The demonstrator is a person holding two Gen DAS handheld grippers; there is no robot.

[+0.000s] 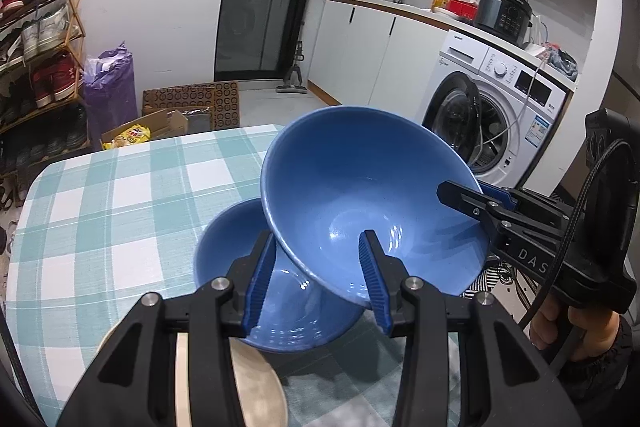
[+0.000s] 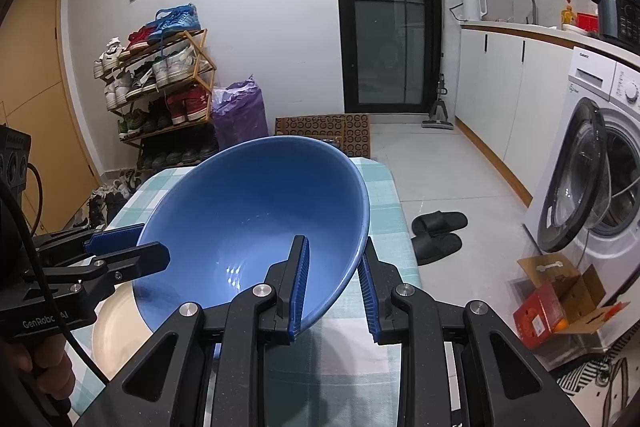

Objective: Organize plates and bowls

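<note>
A large blue bowl [image 1: 360, 179] hangs tilted above the checked table [image 1: 120, 207], carried between both grippers. My left gripper [image 1: 318, 279] straddles its near rim, one finger inside and one outside, and looks shut on it. My right gripper [image 2: 332, 287] is shut on the opposite rim, and in the left wrist view it [image 1: 460, 195] clamps the bowl's right edge. In the right wrist view the left gripper [image 2: 136, 247] grips the left edge of the bowl [image 2: 256, 219]. A second blue bowl [image 1: 232, 267] sits on the table under the raised one. A beige plate [image 1: 256, 387] lies nearest me.
A washing machine [image 2: 600, 195] with its door open stands to the right of the table. Black slippers [image 2: 436, 231] and an opened cardboard box [image 2: 560, 303] lie on the floor beside it. A shoe rack [image 2: 160, 87] and purple bag [image 2: 240, 111] stand beyond the table's far end.
</note>
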